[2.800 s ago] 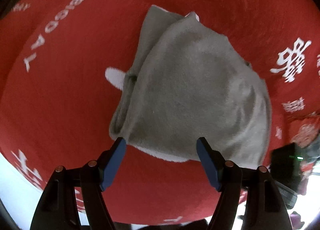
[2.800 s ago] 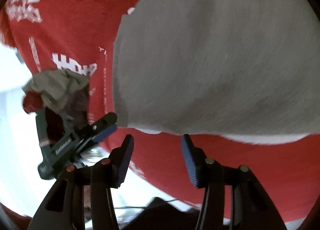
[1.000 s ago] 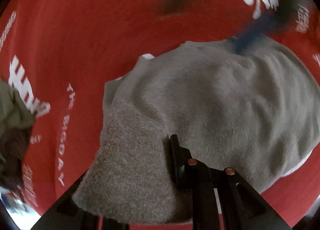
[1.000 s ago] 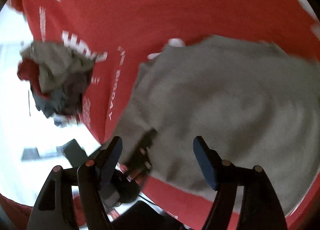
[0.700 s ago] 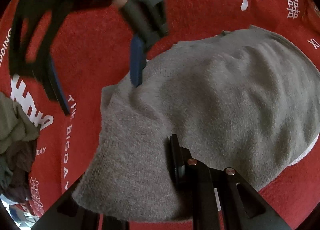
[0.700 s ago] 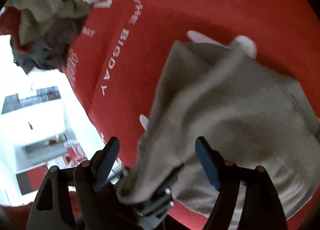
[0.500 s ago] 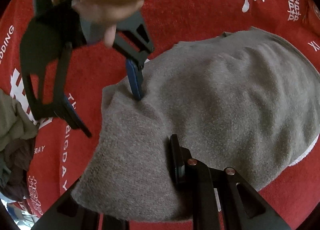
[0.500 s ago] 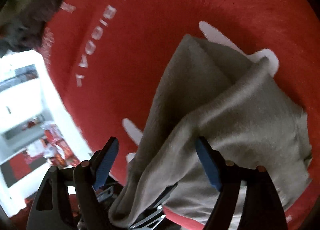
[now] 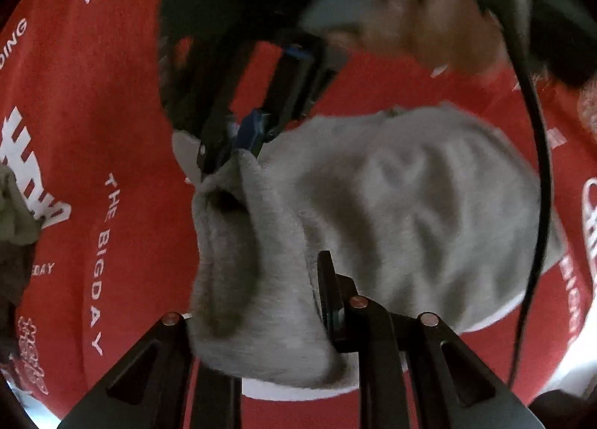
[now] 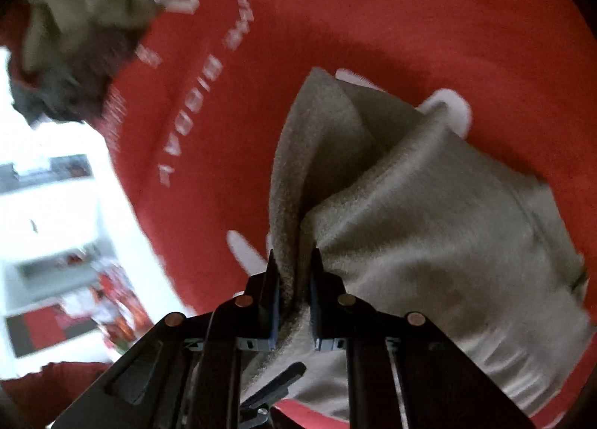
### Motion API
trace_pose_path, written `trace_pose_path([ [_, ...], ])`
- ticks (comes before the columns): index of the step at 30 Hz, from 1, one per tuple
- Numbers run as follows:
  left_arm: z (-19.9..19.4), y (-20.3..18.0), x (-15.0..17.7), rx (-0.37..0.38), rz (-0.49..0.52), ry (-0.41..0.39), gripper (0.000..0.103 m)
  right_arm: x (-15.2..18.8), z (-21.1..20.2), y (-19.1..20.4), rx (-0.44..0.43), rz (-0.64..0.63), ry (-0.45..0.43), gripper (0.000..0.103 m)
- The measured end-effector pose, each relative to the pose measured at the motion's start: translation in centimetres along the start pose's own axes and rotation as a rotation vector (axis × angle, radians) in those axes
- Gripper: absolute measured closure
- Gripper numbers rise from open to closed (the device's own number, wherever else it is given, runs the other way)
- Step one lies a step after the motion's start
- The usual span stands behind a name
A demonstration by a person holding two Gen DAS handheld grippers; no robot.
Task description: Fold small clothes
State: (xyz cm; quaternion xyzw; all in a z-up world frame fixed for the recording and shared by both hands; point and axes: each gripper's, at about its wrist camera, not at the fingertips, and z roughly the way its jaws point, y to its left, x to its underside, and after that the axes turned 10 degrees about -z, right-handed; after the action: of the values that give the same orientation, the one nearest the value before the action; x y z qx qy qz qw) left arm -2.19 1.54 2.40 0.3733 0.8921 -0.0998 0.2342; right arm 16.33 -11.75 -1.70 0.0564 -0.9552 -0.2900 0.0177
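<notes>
A small grey fleece garment (image 9: 391, 212) lies on a red printed cloth (image 9: 123, 119). My left gripper (image 9: 283, 302) is shut on the garment's near edge; the fabric bunches over its left finger and hides it. My right gripper (image 10: 293, 279) is shut on another bunched corner of the same garment (image 10: 429, 227). In the left wrist view the right gripper (image 9: 242, 138) shows at the garment's far-left corner, held by a hand. White trim shows along the garment's edges.
A heap of other clothes, olive, dark and red (image 10: 78, 33), lies at the cloth's far left; it also shows in the left wrist view (image 9: 15, 227). White lettering runs across the cloth. A black cable (image 9: 537, 175) hangs over the garment's right side. The bright floor (image 10: 52, 212) lies beyond the cloth's edge.
My right gripper came across from the garment's side, lowered onto the far-left corner and closed on it. My left gripper stays shut on the near edge. The held fabric is now lifted and bunched.
</notes>
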Motion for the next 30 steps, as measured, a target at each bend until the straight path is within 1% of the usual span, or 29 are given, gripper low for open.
trace_pose_path([
  [4, -2.8, -2.2, -1.8, 0.060, 0.023, -0.038, 0.083, 3.5, -4.6, -0.8, -0.106, 0.043, -0.184, 0.089],
  [6, -3.8, -4.1, -2.7, 0.081, 0.061, -0.061, 0.083, 5.3, -6.7, -0.9, -0.142, 0.061, -0.274, 0.089],
  [8, -4.8, -6.5, -3.4, 0.107, 0.110, -0.084, 0.083, 7.9, -9.5, -1.9, -0.175, 0.080, -0.369, 0.089],
  [10, -5.7, -9.0, -3.9, 0.138, 0.163, -0.099, 0.083, 11.3, -12.1, -2.9, -0.192, 0.097, -0.464, 0.089],
  [13, -5.8, -13.4, -3.9, 0.174, 0.257, -0.111, 0.083, 16.2, -15.4, -5.1, -0.197, 0.130, -0.558, 0.089],
  [15, -5.3, -16.5, -3.5, 0.201, 0.320, -0.099, 0.083, 19.2, -16.6, -6.6, -0.192, 0.164, -0.609, 0.089],
  [17, -4.2, -19.2, -2.8, 0.223, 0.367, -0.078, 0.083, 23.4, -17.6, -9.2, -0.183, 0.230, -0.657, 0.089],
  [18, -3.7, -20.1, -2.5, 0.228, 0.382, -0.070, 0.083, 24.8, -17.6, -10.5, -0.177, 0.263, -0.671, 0.089],
  [19, -2.5, -21.8, -1.8, 0.236, 0.413, -0.048, 0.083, 26.0, -17.3, -11.7, -0.169, 0.294, -0.681, 0.089],
  [21, -0.6, -23.7, -1.0, 0.245, 0.449, -0.011, 0.083, 29.0, -16.5, -14.6, -0.141, 0.367, -0.694, 0.089],
  [24, 2.2, -26.1, 1.2, 0.238, 0.492, 0.050, 0.083, 32.6, -13.2, -19.2, -0.108, 0.500, -0.668, 0.089],
  [27, 3.4, -26.8, 2.3, 0.227, 0.503, 0.079, 0.083, 34.7, -10.1, -22.6, -0.098, 0.582, -0.628, 0.089],
  [29, 3.6, -26.8, 2.8, 0.214, 0.499, 0.080, 0.083, 35.5, -9.1, -23.3, -0.109, 0.594, -0.635, 0.088],
  [30, 3.5, -26.8, 2.9, 0.205, 0.496, 0.083, 0.076, 35.6, -9.0, -23.3, -0.112, 0.592, -0.646, 0.088],
])
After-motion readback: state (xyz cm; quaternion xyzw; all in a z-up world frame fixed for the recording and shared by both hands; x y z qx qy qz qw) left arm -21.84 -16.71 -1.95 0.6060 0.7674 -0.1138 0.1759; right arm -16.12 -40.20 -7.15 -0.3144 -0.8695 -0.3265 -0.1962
